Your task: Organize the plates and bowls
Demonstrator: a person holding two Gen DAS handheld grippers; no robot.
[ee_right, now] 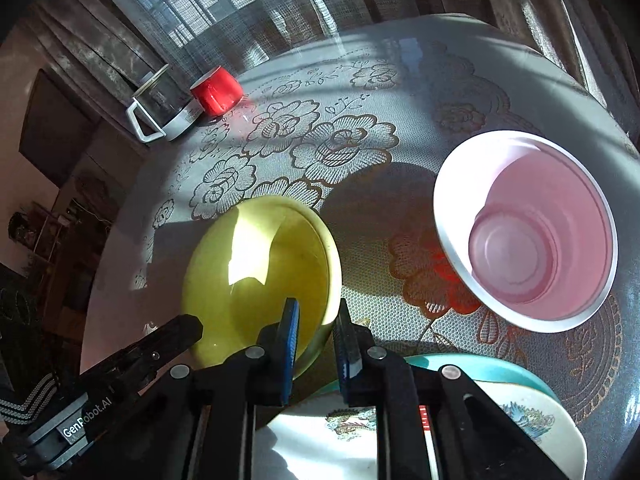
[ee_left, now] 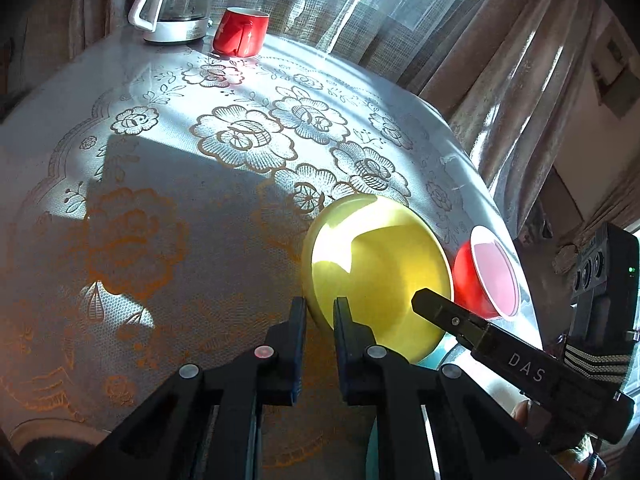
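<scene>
Both tongs grip the same yellow bowl [ee_left: 380, 268], one on each side of its rim. In the left wrist view the left tongs [ee_left: 320, 312] are closed on the near left edge of the bowl, with the rim between the two pads. The right tongs [ee_left: 430, 300] enter this view from the lower right as a dark bar that lies across the bowl's right edge.

The right wrist view shows the other side. Here the right tongs [ee_right: 316, 320] are clamped on the bowl's near right rim, one blue pad inside and one outside. The left tongs [ee_right: 182, 328] show at the lower left, touching the yellow bowl [ee_right: 256, 276] on its far side.

The bowl sits on the counter [ee_left: 168, 184], which has a lace cloth with a flower pattern.

Only the right wrist view shows the whole inside of the red bowl [ee_right: 528, 236], pale pink with a white rim, standing well to the right of the yellow one. The left view shows the red bowl [ee_left: 480, 276] just beside the yellow bowl, with its red outer wall. Only the right view shows a white plate [ee_right: 520, 432] with a coloured drawing, lying on a teal plate [ee_right: 492, 368], under the tongs.

At the far edge stand a glass kettle [ee_left: 176, 4] and a red mug [ee_left: 240, 32].
</scene>
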